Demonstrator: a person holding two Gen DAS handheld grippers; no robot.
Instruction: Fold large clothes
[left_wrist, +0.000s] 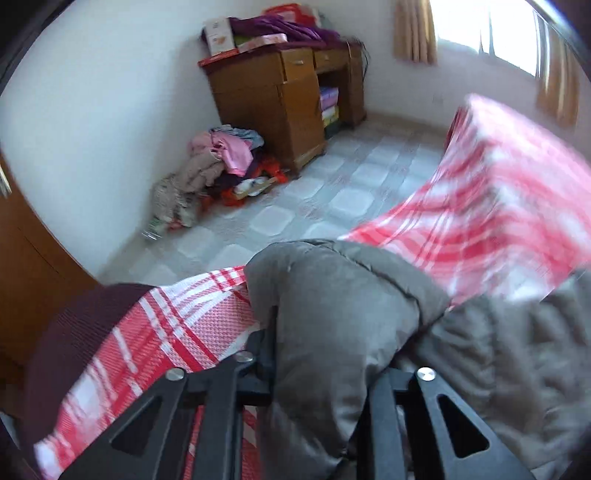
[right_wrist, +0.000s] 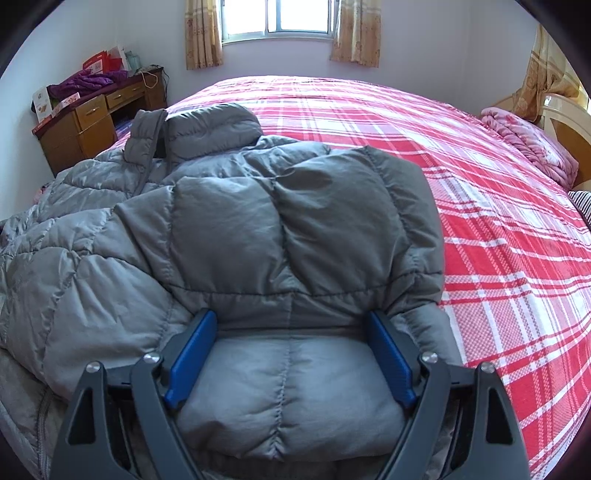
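Grey puffer jacket (right_wrist: 258, 229) on checked bedsheet (right_wrist: 498, 258) shows no readable label.

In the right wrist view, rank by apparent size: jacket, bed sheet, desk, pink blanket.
1. Jacket and bed sheet: alike; the jacket is nearer, so unsure.
2. Desk.
3. Pink blanket, close to the desk and farther off.
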